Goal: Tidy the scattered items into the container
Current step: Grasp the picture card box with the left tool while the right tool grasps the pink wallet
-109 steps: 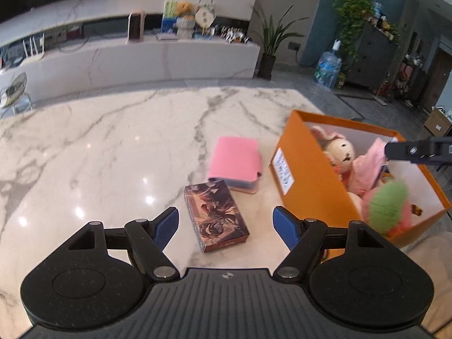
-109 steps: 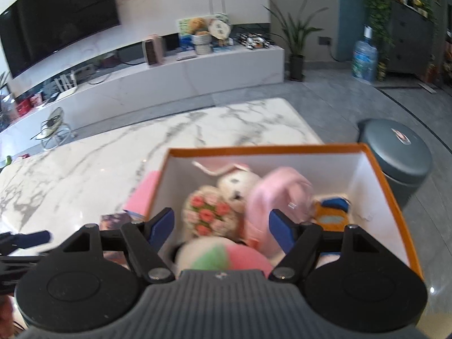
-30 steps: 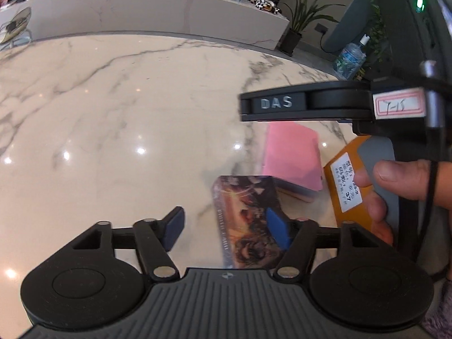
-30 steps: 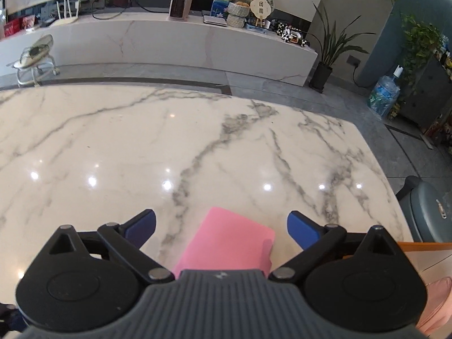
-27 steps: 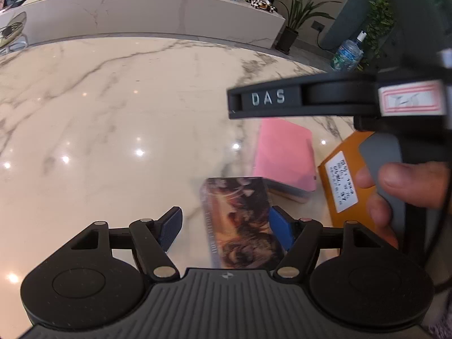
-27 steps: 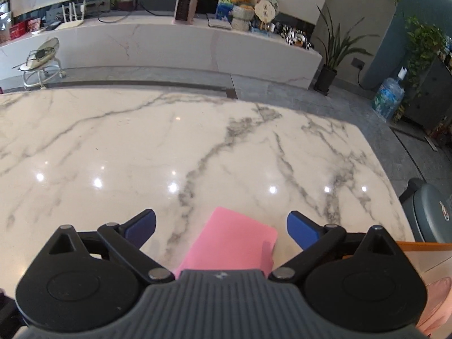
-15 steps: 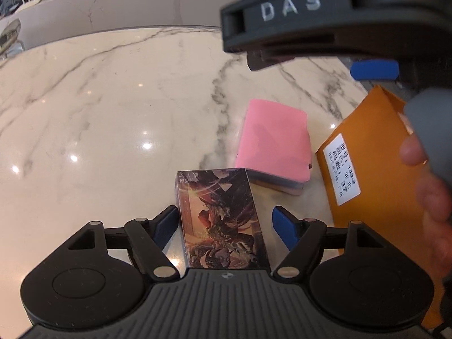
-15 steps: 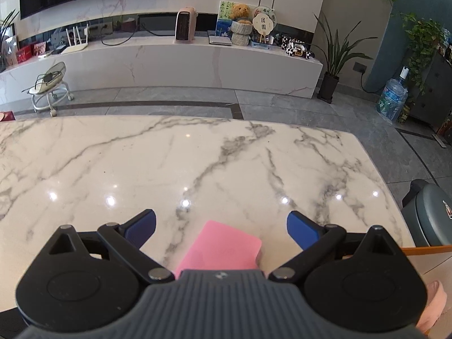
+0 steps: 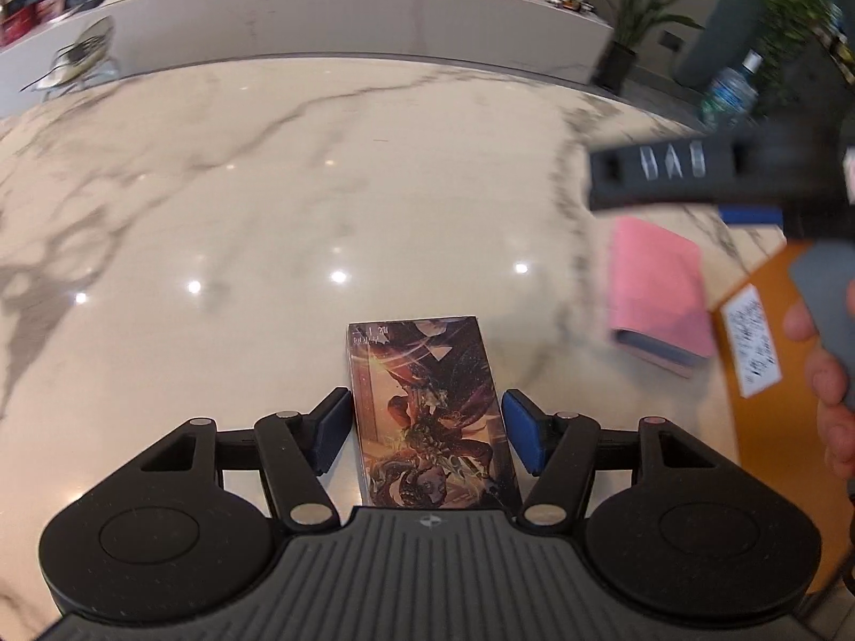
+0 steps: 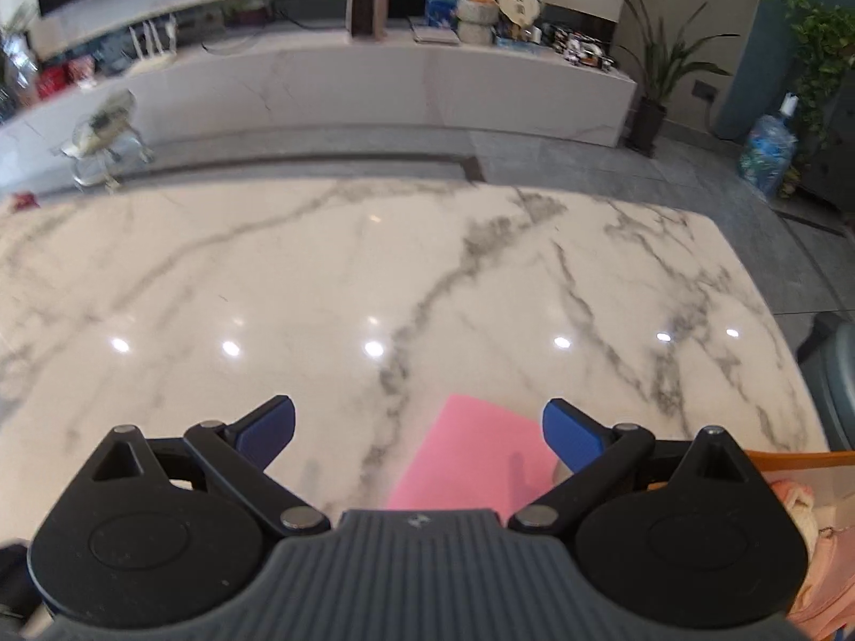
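Left gripper (image 9: 425, 430) closing around the card box (image 9: 427, 411), pads not yet pressing.

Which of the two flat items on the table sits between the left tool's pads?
The illustrated card box, not the pink notebook lying off to the right.

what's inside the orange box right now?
Only a corner of the orange box shows in the right wrist view: pink plush fabric inside. The hand-held gripper's body covers the rest; the left view shows only its outer wall.
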Available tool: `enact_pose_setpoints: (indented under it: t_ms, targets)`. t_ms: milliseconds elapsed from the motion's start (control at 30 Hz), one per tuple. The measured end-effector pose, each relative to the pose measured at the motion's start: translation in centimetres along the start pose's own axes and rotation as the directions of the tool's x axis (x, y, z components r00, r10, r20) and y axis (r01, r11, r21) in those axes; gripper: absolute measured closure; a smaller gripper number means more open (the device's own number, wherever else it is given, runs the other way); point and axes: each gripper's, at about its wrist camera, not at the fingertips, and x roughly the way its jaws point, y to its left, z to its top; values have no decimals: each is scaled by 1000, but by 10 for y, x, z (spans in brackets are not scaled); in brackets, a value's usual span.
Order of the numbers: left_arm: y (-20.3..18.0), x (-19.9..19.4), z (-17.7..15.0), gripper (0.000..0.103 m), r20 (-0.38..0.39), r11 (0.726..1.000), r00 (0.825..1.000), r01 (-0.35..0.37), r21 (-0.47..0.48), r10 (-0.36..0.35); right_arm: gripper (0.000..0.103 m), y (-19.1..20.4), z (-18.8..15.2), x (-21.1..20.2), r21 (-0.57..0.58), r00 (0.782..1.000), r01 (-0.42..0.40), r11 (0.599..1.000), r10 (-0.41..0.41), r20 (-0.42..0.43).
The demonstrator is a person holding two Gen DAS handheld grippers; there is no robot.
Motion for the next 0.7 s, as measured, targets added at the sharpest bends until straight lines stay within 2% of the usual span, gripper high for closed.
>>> enact_pose_setpoints:
  t_ms: [167,300,400,533,700]
  targets:
    - [19,-1,4,31,7,999,1000,-13,-32,13,3,9,-5,26,-20,992,106,994,-107,-67]
    - [21,-1,4,31,13,999,1000,-8,-32,9,3,13,-10,41,-9,982,157,988,-157,-109]
    - [21,-6,0,31,17,1000,1000,-3,-29,4,3,12,-14,50,38,976,176,984,-170,-140]
    - [27,-6,0,31,20,999,1000,-7,-38,8,2,11,-13,52,99,973,203,974,-190,-130]
    - [39,-10,-1,31,28,998,999,-17,-58,19,0,9,-12,54,136,976,192,972,-174,-133]
